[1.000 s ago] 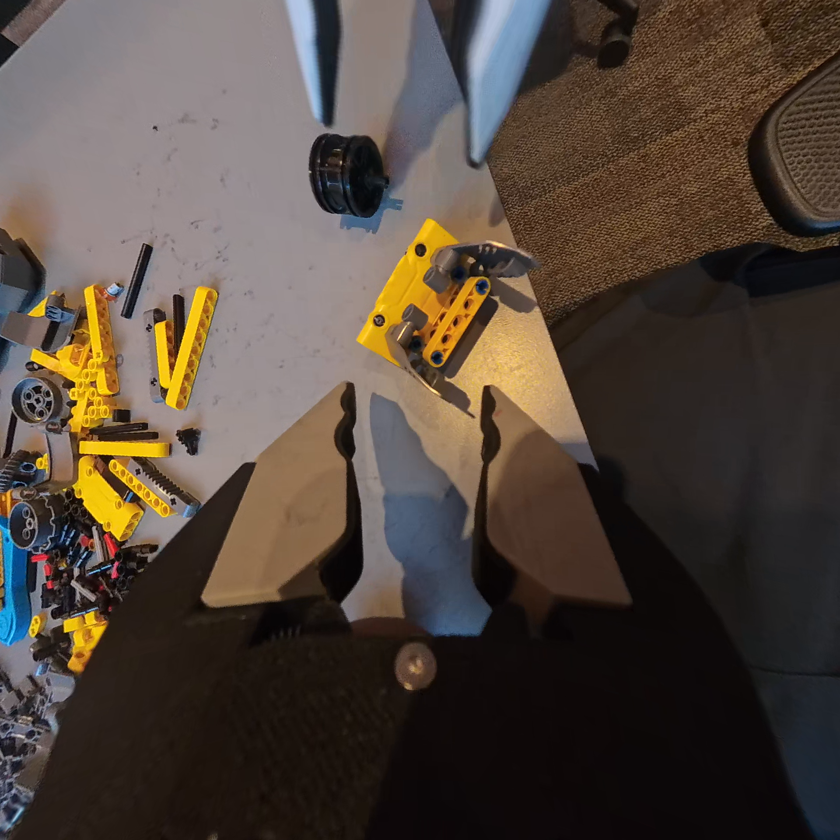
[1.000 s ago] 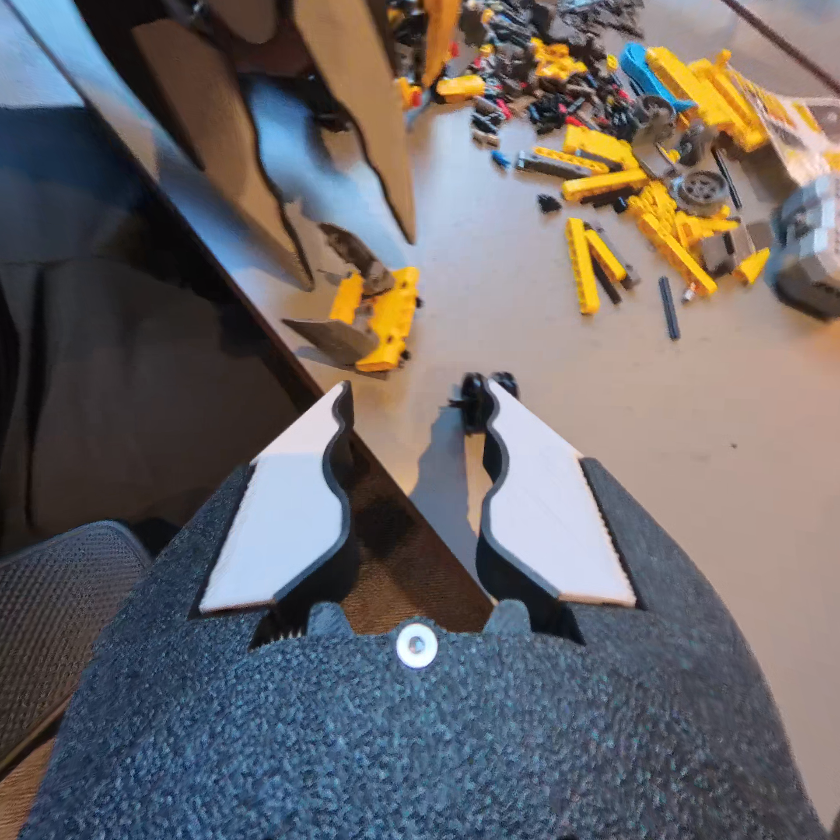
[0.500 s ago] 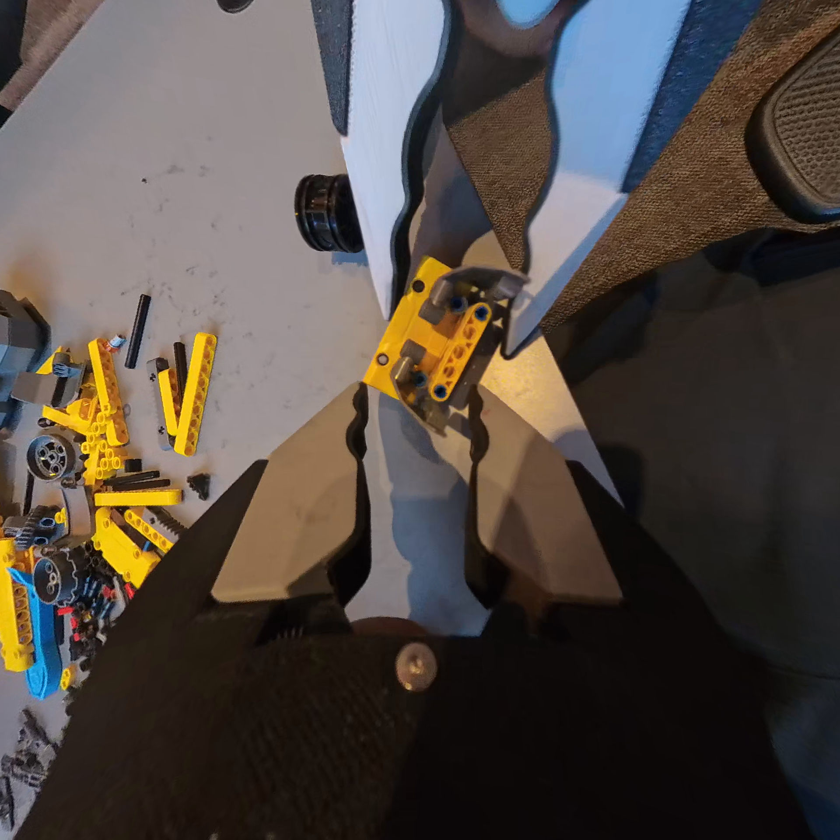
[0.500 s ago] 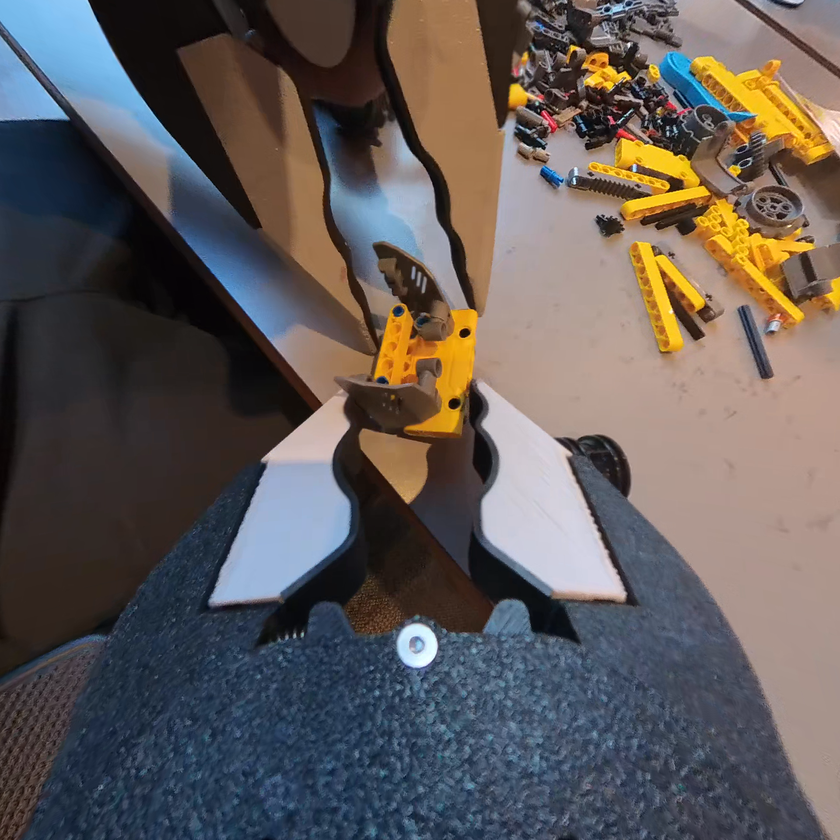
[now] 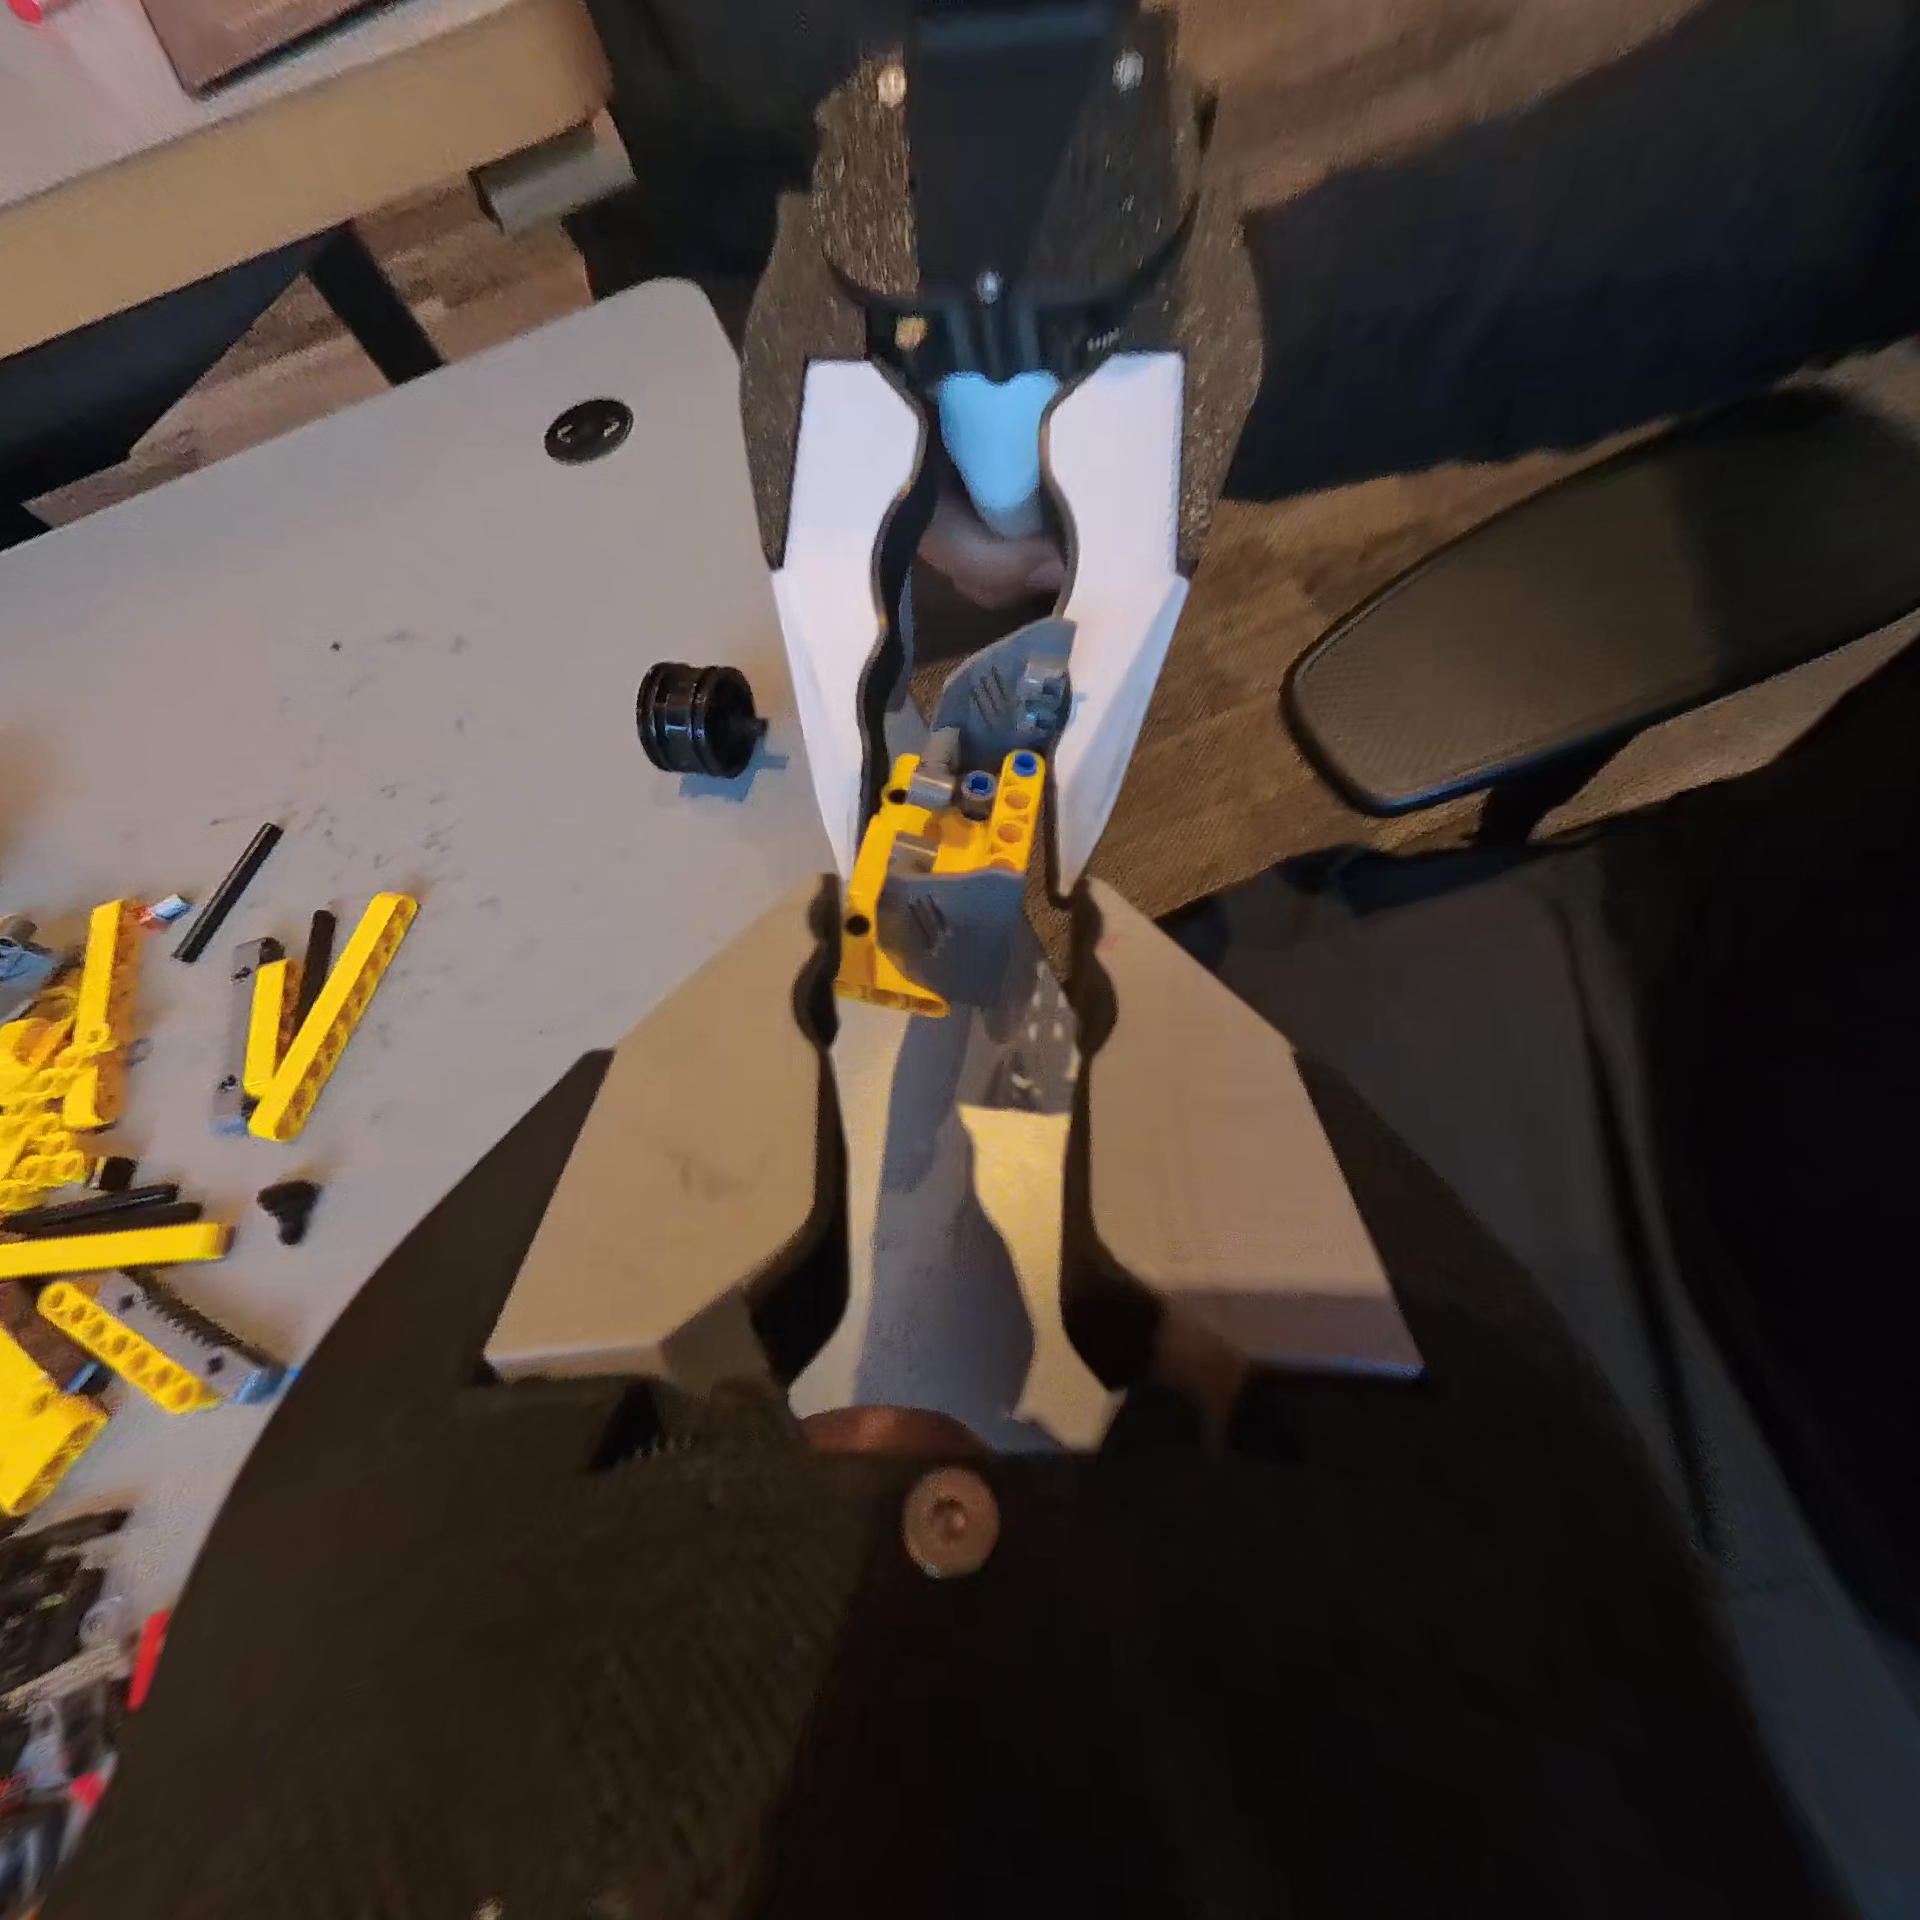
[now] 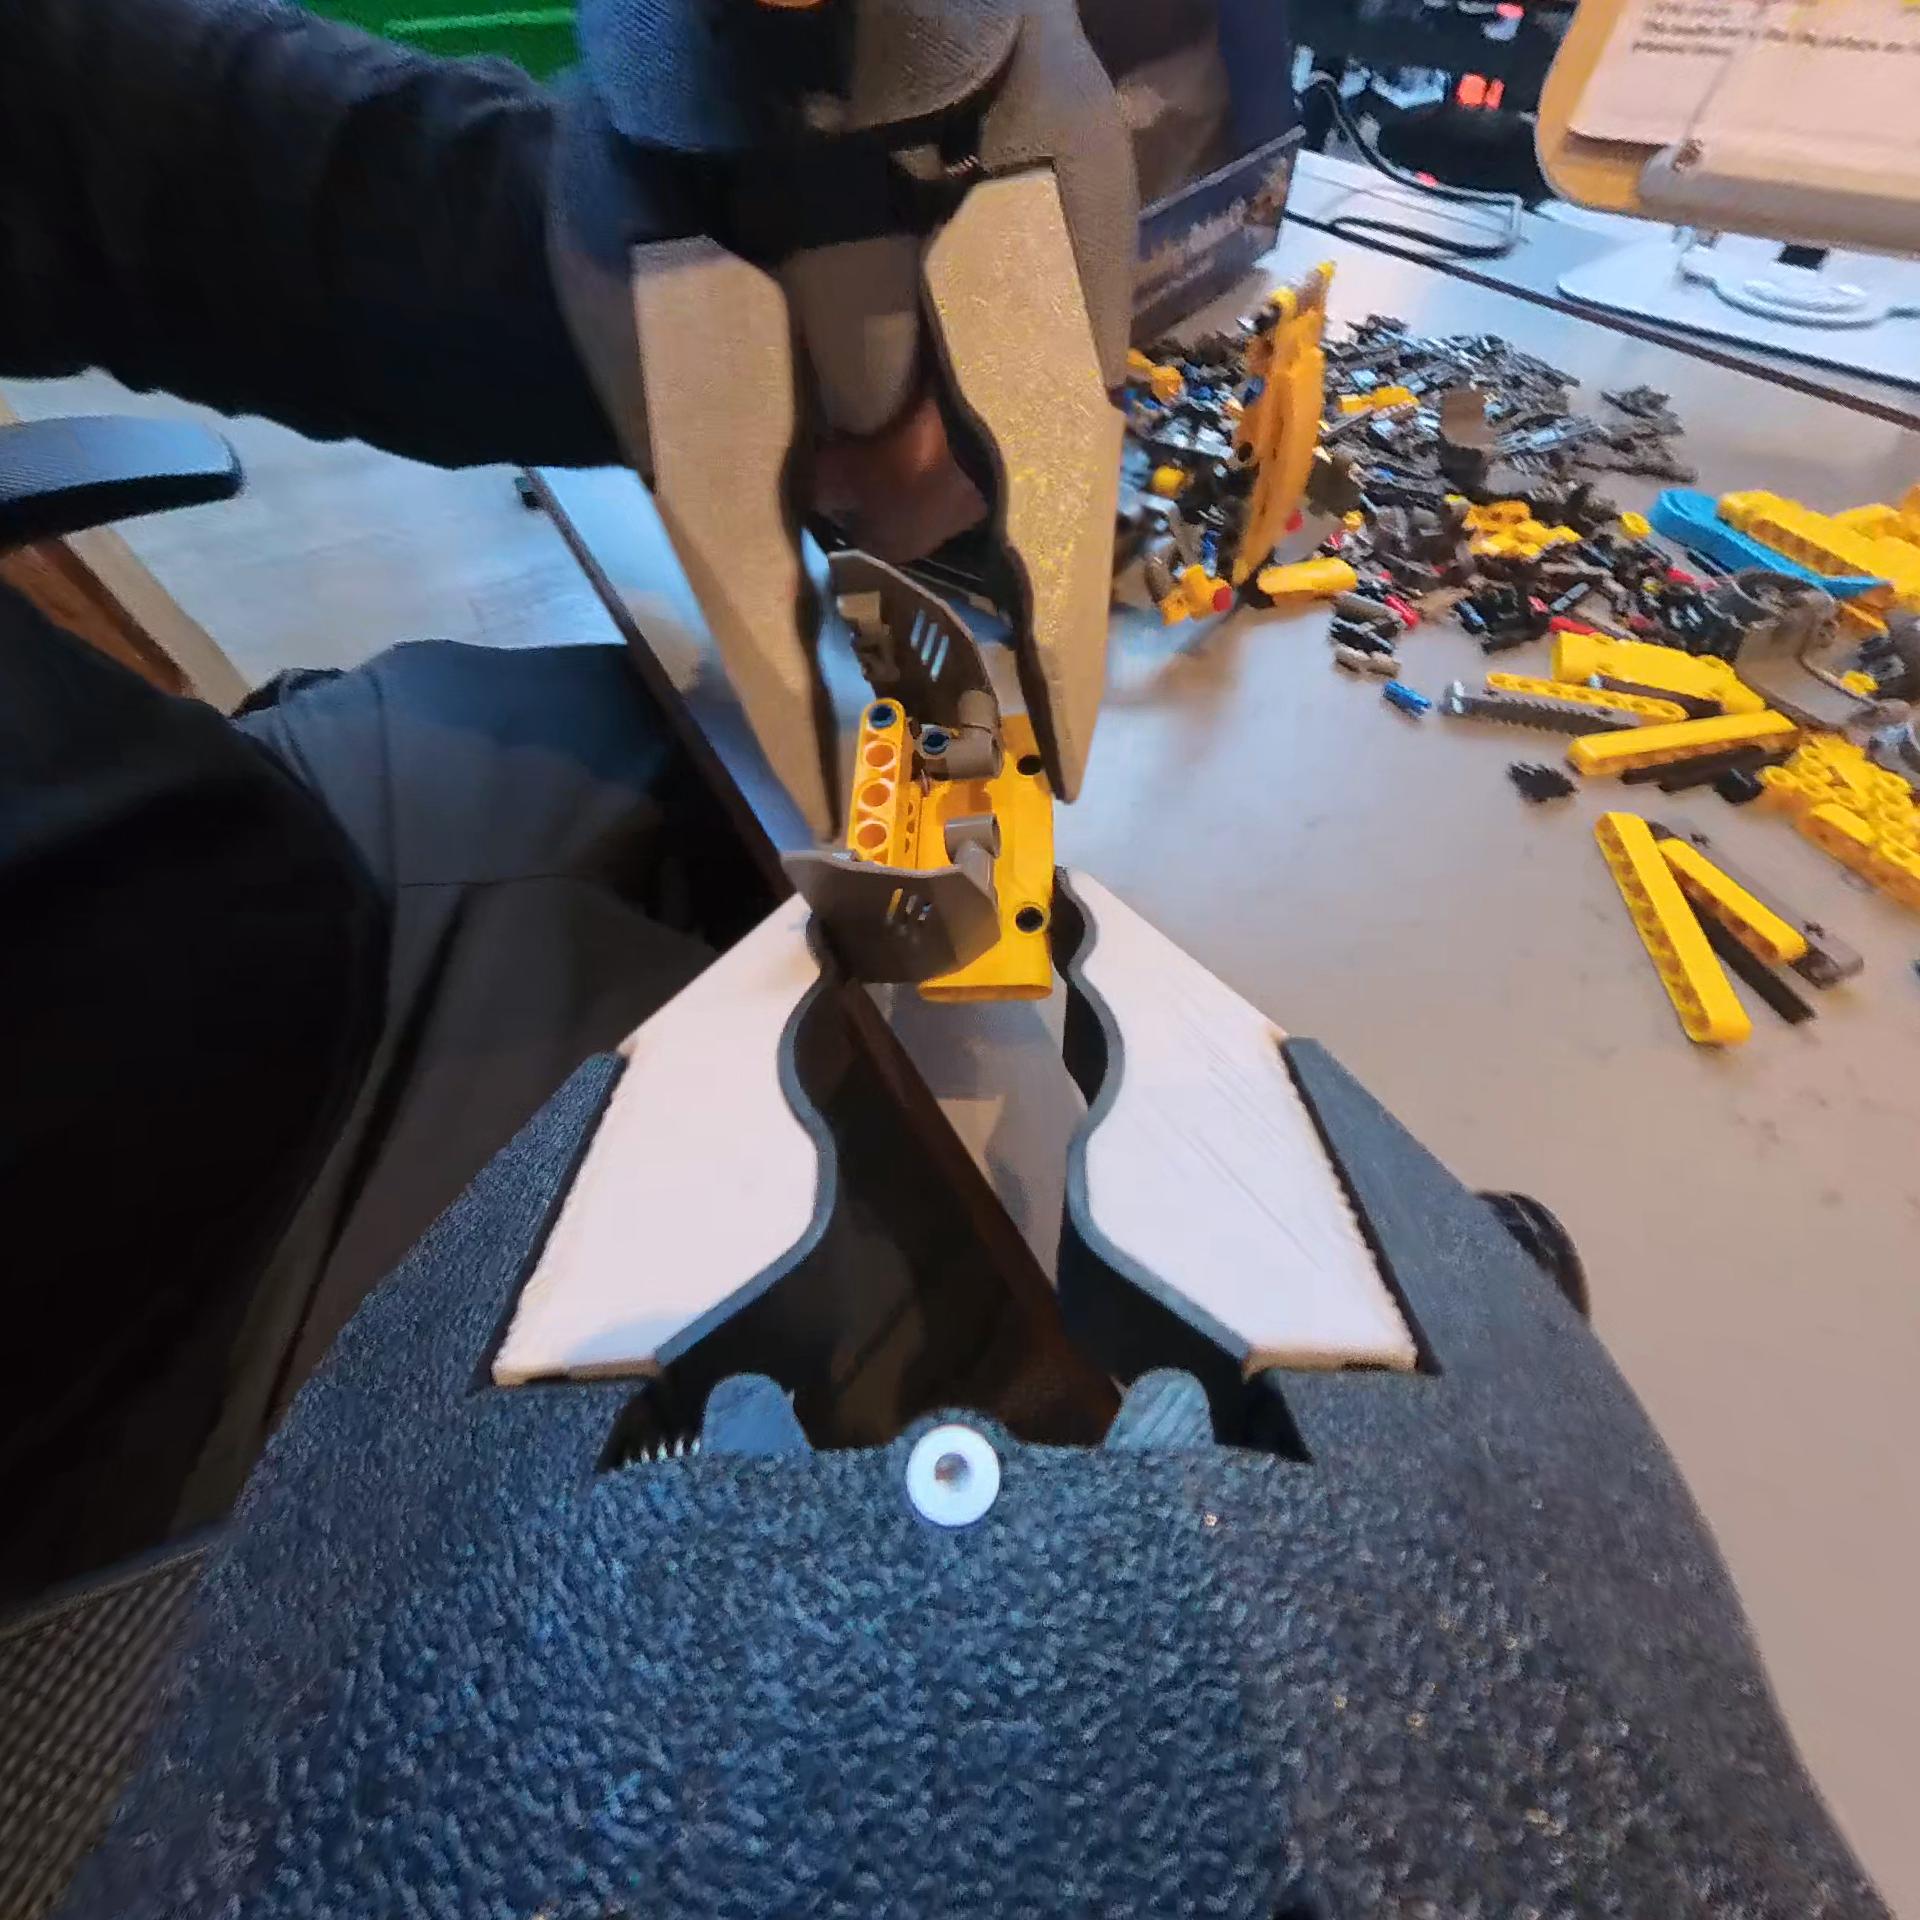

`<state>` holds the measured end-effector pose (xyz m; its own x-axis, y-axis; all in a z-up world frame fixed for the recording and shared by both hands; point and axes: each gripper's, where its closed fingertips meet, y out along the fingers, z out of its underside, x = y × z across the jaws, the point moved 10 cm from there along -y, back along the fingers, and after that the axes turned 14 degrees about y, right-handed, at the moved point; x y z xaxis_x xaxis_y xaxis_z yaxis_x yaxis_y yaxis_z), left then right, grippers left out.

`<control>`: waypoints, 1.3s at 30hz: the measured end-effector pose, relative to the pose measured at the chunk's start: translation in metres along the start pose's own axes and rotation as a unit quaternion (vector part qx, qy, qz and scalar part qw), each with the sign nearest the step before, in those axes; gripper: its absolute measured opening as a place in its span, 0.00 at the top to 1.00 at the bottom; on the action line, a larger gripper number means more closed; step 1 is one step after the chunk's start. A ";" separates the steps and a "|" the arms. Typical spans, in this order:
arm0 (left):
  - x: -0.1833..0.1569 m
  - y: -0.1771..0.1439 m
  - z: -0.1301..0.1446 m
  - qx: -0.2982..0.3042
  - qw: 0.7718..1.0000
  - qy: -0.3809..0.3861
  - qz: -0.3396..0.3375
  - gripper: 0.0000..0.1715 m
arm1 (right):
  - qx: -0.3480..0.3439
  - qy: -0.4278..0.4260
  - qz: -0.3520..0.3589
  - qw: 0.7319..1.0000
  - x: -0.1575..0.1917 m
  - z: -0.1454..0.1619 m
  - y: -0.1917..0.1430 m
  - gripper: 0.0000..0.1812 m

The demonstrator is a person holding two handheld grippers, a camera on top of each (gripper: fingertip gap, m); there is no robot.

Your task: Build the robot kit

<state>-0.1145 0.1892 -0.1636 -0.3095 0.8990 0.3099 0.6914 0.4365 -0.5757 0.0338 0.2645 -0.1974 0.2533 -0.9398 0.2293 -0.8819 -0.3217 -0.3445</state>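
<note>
Lying toward the table's (image 5: 416,644) left edge: loose yellow beams (image 5: 312,1013) and mixed brick parts; black wheel (image 5: 694,719) further in, near the right edge. At that edge, the yellow-and-grey brick assembly (image 5: 940,894) sits lifted between both grippers. Left gripper (image 5: 951,940) jaws narrow, closed on its near end; right gripper (image 6: 940,914) jaws narrow, gripping the opposite end.

Bare tabletop (image 5: 436,644) is left open around the black wheel (image 5: 694,719); passage leftward is blocked by scattered yellow beams (image 5: 312,1018) (the chair armrest (image 5: 1600,644) crowds the opposite side).
</note>
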 end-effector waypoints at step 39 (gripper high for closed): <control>-0.030 0.012 0.019 0.080 0.967 -0.122 -0.210 0.81 | 0.031 0.137 0.094 0.986 -0.081 0.006 -0.074 0.66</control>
<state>-0.1094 0.1679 -0.1939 -0.6994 0.6149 0.3644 0.3678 0.7467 -0.5542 0.0812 0.3636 -0.1963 -0.0364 -0.9201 0.3901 -0.8751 -0.1591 -0.4570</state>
